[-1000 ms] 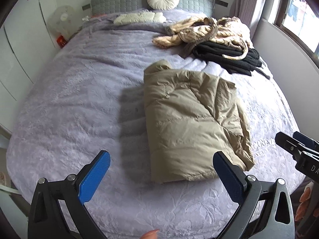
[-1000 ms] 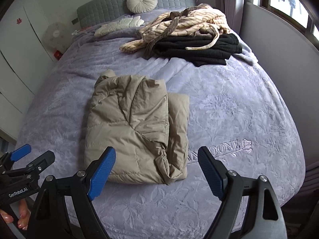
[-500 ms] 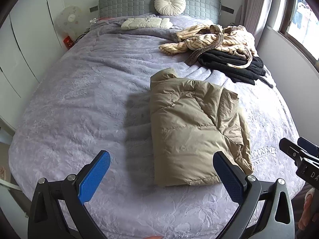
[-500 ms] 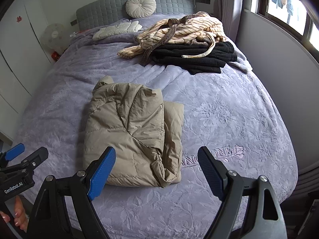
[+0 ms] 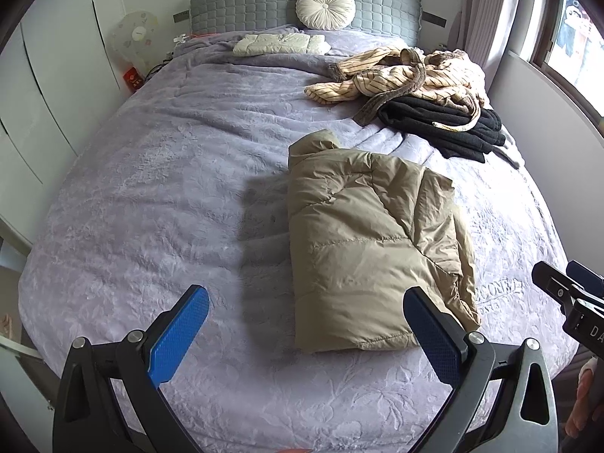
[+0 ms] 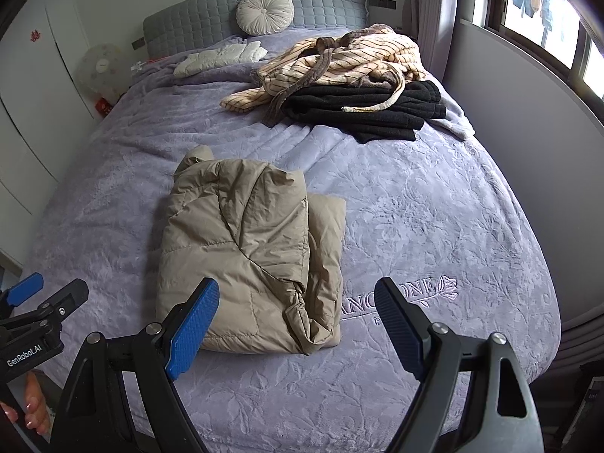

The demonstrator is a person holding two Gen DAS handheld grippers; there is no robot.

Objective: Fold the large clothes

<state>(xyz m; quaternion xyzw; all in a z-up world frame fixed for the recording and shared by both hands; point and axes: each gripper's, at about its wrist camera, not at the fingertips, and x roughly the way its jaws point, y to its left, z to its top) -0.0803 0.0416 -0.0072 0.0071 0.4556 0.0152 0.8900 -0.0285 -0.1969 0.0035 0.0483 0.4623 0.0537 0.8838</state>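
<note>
Jacket [image 5: 372,249], tan, quilted and puffy, lies folded into a compact rectangle on the lavender embossed bedspread [image 5: 151,196], right of the bed's centre line in the left wrist view. Collar end points toward the grey quilted headboard [image 5: 264,3]; a loose layer edge bunches at the near right corner.

Left gripper [image 5: 305,326]: blue-padded fingers spread wide apart, nothing between them, held above the near edge of the bed. Its right finger overlaps the jacket's near corner in the picture; cannot tell whether it touches.

Right gripper [image 6: 298,319]: fingers likewise wide apart and empty, above the near edge, jacket's near end showing between and behind them. Embroidered lettering on the bedspread sits just right of the jacket.

Each gripper's tip shows at the edge of the other's view, the two well apart.

Far right of bed: striped cream robe [image 6: 339,62] heaped loosely on a stack of black folded clothes [image 6: 370,111], well apart from the jacket. Round cream cushion [image 5: 325,6] leans on the headboard; white folded item [image 5: 279,43] near it. Fan [image 5: 137,34] stands left of the bed.
</note>
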